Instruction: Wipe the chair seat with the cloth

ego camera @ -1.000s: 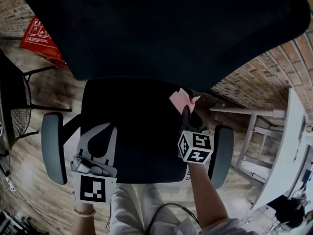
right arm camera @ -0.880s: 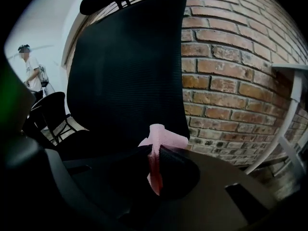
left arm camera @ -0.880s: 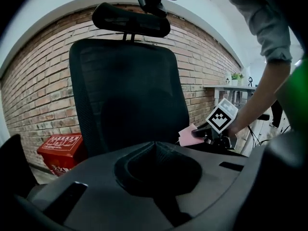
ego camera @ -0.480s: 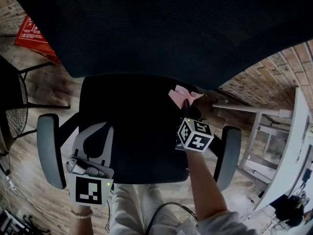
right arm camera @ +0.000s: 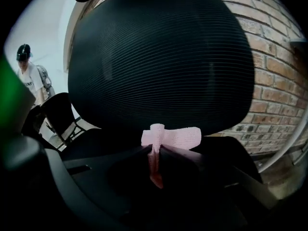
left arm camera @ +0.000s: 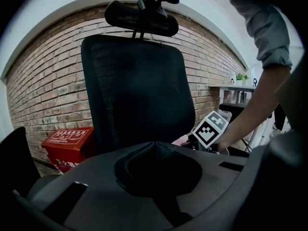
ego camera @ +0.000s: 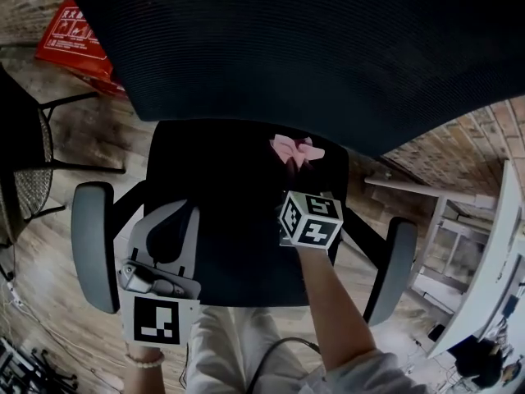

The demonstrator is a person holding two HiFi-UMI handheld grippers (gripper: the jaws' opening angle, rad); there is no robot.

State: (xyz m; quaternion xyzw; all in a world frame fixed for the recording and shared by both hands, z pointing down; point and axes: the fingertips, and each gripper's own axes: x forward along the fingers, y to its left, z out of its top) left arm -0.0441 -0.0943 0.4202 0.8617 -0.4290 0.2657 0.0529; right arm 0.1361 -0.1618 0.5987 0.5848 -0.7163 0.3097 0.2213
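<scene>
Right gripper clamped on pink cloth at chair seat's 1 o'clock edge. Left gripper closed, empty, at 8 o'clock.

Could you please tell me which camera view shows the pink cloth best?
The right gripper view: the cloth sits close and centred, pinched between the jaws. The head view shows it small, over the chair seat; the left gripper view shows only a pink sliver.

Bare brick wall, plank wooden floor, red box at the wall's foot, white desk alongside.
</scene>
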